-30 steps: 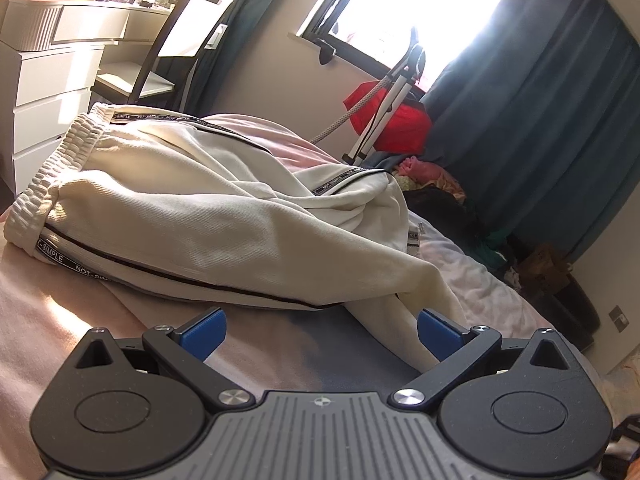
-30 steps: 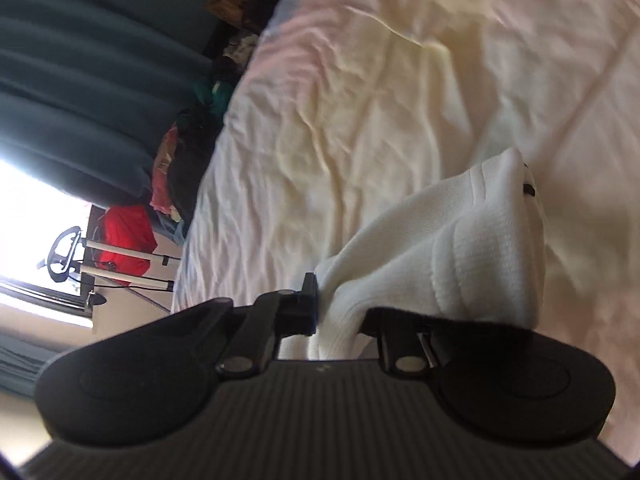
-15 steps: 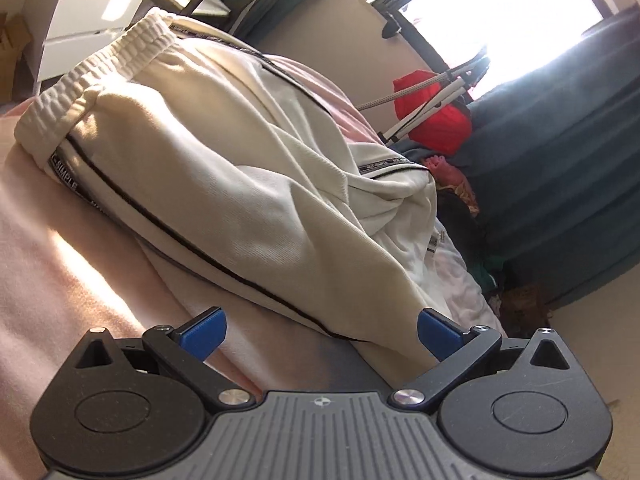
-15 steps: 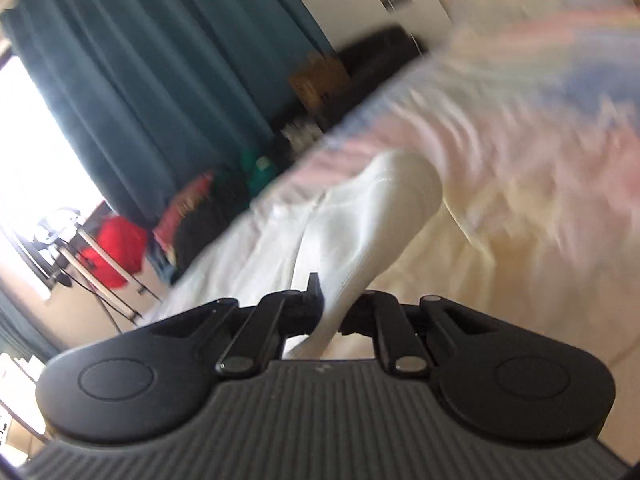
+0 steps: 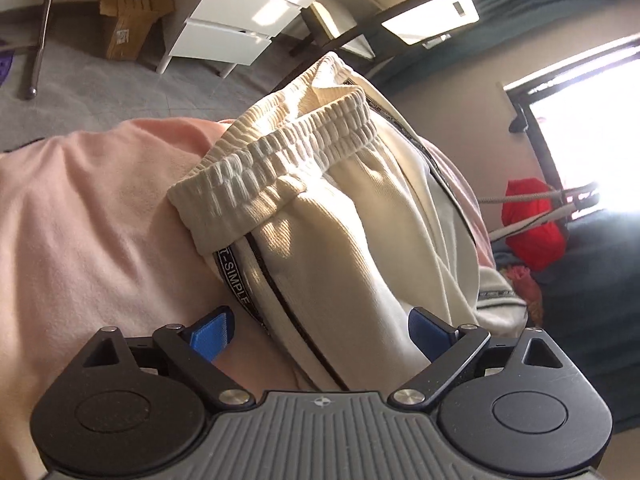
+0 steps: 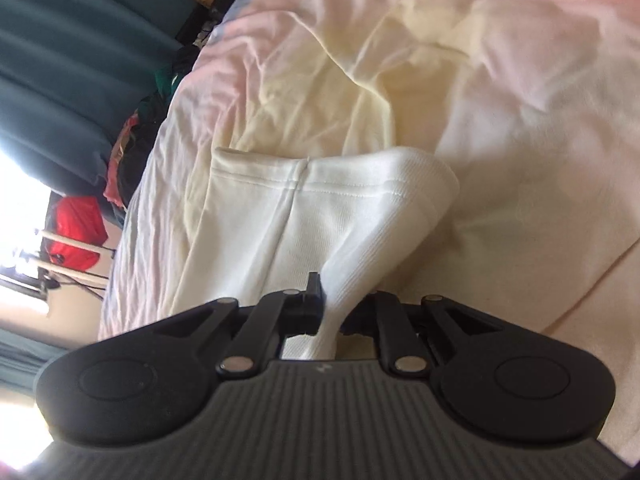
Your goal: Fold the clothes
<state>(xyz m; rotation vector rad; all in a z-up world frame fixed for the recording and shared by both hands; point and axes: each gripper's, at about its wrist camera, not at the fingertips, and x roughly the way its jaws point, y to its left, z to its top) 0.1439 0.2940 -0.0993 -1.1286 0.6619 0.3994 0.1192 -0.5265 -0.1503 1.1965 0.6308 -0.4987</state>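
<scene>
Cream track pants [image 5: 352,232] with a black lettered side stripe lie bunched on the pink bedsheet [image 5: 80,220], their ribbed waistband [image 5: 280,156] toward the bed's edge. My left gripper [image 5: 322,330] is open, its blue pads on either side of the striped side seam just below the waistband. In the right wrist view, the pants' leg end [image 6: 340,216] with its stitched hem rises from the sheet [image 6: 500,80], and my right gripper [image 6: 338,308] is shut on that white fabric.
White drawers [image 5: 240,20], a black chair [image 5: 400,20] and a cardboard box [image 5: 128,12] stand on the grey floor past the bed's edge. A red bag [image 5: 532,224] on a stand, teal curtains [image 6: 60,60] and a clothes pile [image 6: 136,132] line the window side.
My left gripper has swung toward the waistband end and closed in over the striped seam. My right gripper, still holding the leg end, has tilted back down toward the sheet.
</scene>
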